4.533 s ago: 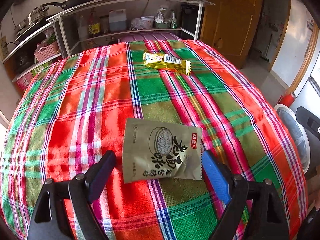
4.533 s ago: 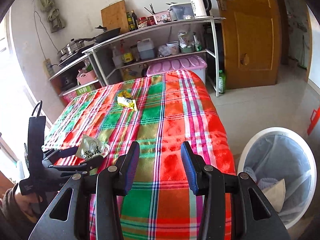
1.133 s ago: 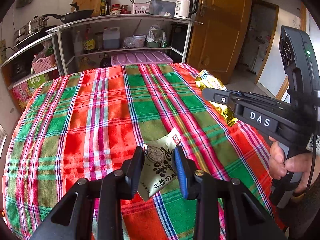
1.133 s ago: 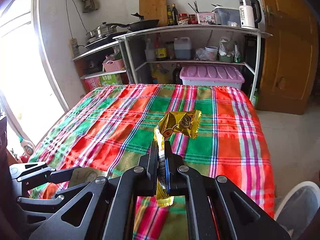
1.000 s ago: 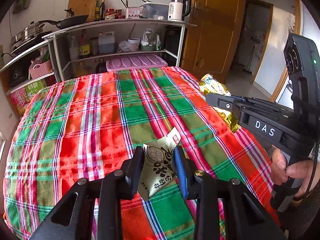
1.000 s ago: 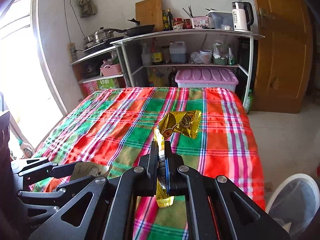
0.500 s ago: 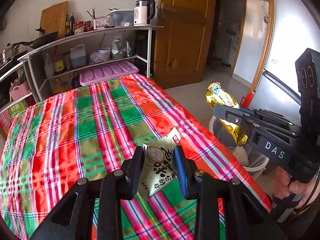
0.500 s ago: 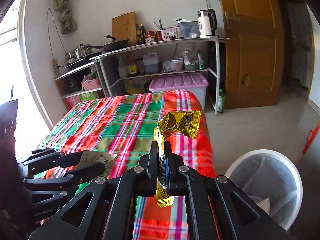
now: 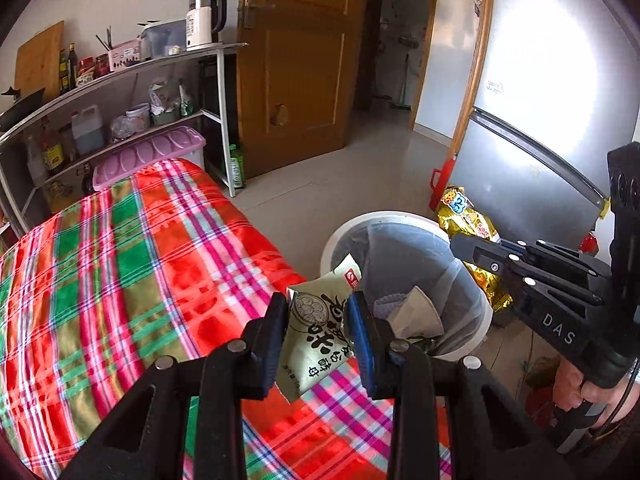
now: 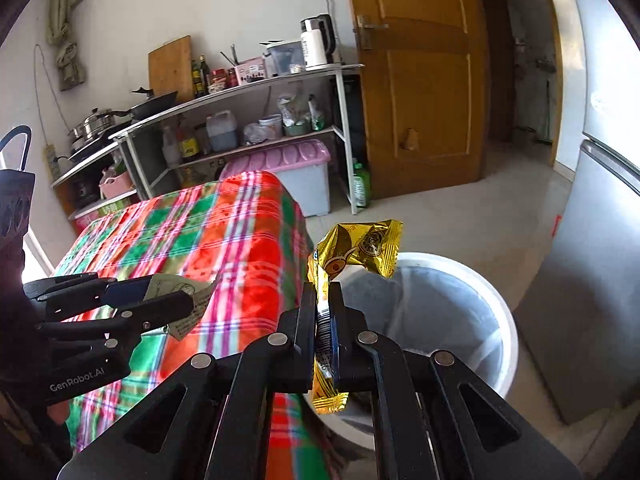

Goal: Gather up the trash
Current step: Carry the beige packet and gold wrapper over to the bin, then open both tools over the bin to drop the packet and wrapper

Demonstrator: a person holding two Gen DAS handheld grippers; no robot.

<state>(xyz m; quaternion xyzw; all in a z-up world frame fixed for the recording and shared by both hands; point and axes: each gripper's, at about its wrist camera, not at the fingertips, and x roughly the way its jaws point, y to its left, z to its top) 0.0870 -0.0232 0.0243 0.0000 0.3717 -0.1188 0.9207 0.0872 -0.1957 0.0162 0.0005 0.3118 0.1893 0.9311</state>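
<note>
The right tool [image 10: 325,322] was pressed together on a gold foil wrapper [image 10: 356,248], its jaws pinching the crimped lower part so the puffed top stood free above them. It hung at the rim of the white bin [image 10: 502,320], near the bin's table side, which looked like the reason for carrying it there: a release from that spot would probably drop the wrapper inside. The left tool [image 9: 318,328] was clamped on a pale green snack packet [image 9: 320,320], gripped across its width so the printed face stayed flat and upright between the blue pads [image 9: 362,344]. In the left view it hovered over the corner of the plaid-covered worktop [image 9: 120,264], just beside the bin [image 9: 332,240] but not yet over its opening, seemingly waiting its turn. The bin was lined with a grey bag and already held some crumpled paper [image 9: 416,312], so it judged as the right place for both pieces
</note>
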